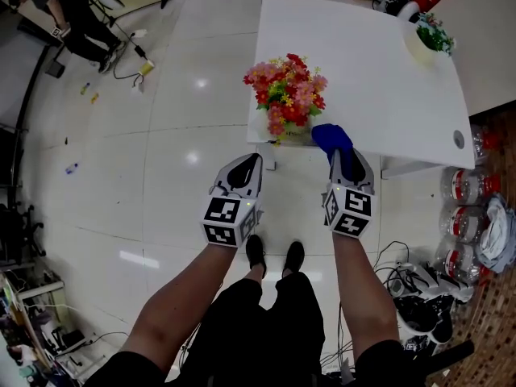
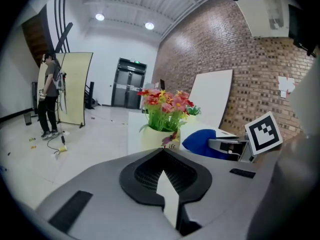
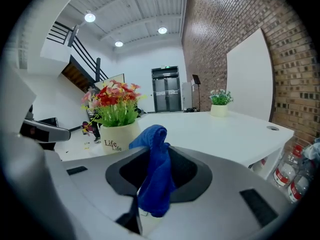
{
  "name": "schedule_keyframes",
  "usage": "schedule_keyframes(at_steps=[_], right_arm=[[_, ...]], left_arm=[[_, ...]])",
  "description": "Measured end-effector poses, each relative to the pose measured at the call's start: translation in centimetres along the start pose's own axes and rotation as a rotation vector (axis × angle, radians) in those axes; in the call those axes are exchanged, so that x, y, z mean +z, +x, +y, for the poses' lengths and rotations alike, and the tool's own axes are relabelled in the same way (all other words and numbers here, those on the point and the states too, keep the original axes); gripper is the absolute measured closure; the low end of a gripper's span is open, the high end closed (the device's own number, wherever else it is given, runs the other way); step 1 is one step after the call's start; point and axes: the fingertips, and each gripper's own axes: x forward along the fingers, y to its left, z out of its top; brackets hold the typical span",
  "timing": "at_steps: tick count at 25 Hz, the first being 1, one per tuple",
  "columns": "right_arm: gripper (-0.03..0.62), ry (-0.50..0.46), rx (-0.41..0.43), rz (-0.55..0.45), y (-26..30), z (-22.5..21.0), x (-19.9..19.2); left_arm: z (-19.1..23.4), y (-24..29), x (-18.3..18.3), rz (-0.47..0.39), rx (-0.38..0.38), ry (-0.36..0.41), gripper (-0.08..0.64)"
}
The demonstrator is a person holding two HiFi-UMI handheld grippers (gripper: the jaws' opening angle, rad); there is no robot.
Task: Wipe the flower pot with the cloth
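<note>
Your head camera looks steeply down on the left gripper (image 1: 253, 161) and right gripper (image 1: 345, 158); each gripper's own camera rides close behind its jaws, facing forward. All three share the flower pot (image 3: 119, 136) just ahead

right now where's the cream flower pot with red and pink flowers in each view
Head view: the cream flower pot sits centre, at the white table's near edge, mostly hidden under its flowers.
Left gripper view: the pot is at centre, just above the jaws.
Right gripper view: the pot is left of centre, printed "Life".
Shared landmark: the blue cloth, just right of the pot in all three.
</note>
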Motion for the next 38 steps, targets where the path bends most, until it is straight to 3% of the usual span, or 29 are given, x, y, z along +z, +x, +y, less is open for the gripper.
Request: schedule_keyframes(at_steps=[8, 11, 14, 17, 20, 26, 31, 38], right_arm=[[0.495, -0.029, 0.138, -0.001, -3.4, 4.9, 0.2], [0.495, -0.028, 0.179, 0.048, -4.6, 7.3, -1.1], [0.495, -0.053, 0.204, 0.084, -5.3, 8.3, -1.9], [0.495, -0.085, 0.220, 0.064, -4.5, 8.1, -1.0], [0.495, -0.111, 0.255, 0.044, -2.7, 7.3, -0.2], [0.495, -0.108, 0.407, 0.052, 1.4, 4.9, 0.4], [0.495, -0.148, 0.535, 0.058, 3.9, 1.9, 1.9], [0.495, -0.173, 0.608, 0.087, 9.2, -0.9, 3.9]], left_arm=[[0.0, -0.3, 1.2, -0.026, -0.001, -0.026, 0.560], [-0.2, -0.8, 1.2, -0.030, -0.040, -0.038, 0.560], [-0.9, -1.4, 1.6, -0.036, -0.092, -0.002, 0.560], [0.0, -1.5, 2.2, -0.038, -0.091, 0.013, 0.560], [0.9, -0.9, 2.1, -0.026, -0.048, -0.006, 0.560], [0.1, 2.7, 2.2, 0.019, 0.024, 0.022, 0.560], [-1.0, 4.7, 3.8, -0.015, 0.135, -0.058, 0.560], [-1.0, 4.9, 3.1, -0.014, 0.306, -0.145, 0.560]])
